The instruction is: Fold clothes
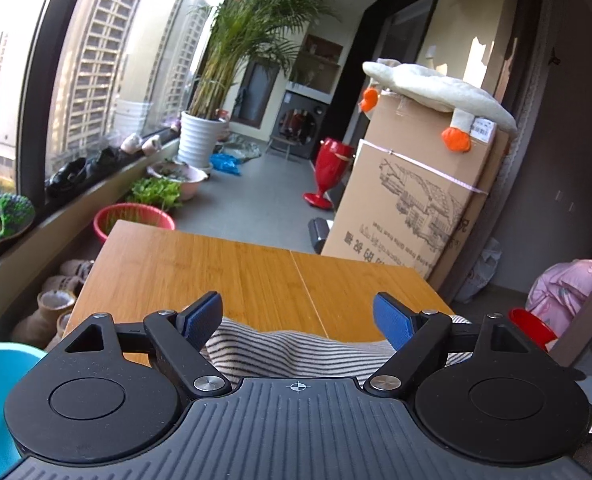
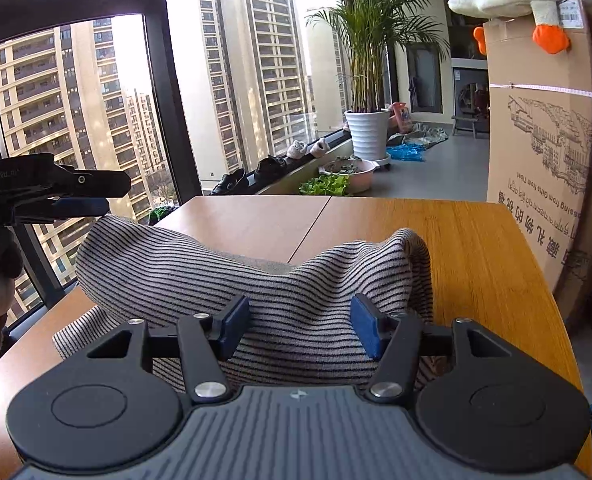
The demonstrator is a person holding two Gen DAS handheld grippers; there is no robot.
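Striped grey cloth top (image 2: 224,276) lies bunched on my wooden table (image 2: 475,248). My right gripper (image 2: 299,326) and left gripper (image 1: 296,316) both hang open, holding nothing. I should pinch one edge, then fold flat.

Striped garment (image 2: 256,280) between parted tool (image 2: 297,326) pads

Balcony room, daylight through big dark-framed window (image 2: 156,80), high-rises outside. Bamboo table (image 1: 216,264) by the window. Past the table: grey floor (image 1: 264,192), potted palm (image 1: 200,136), tall cardboard box (image 1: 407,200), probably a washer (image 1: 299,124) at the far end.
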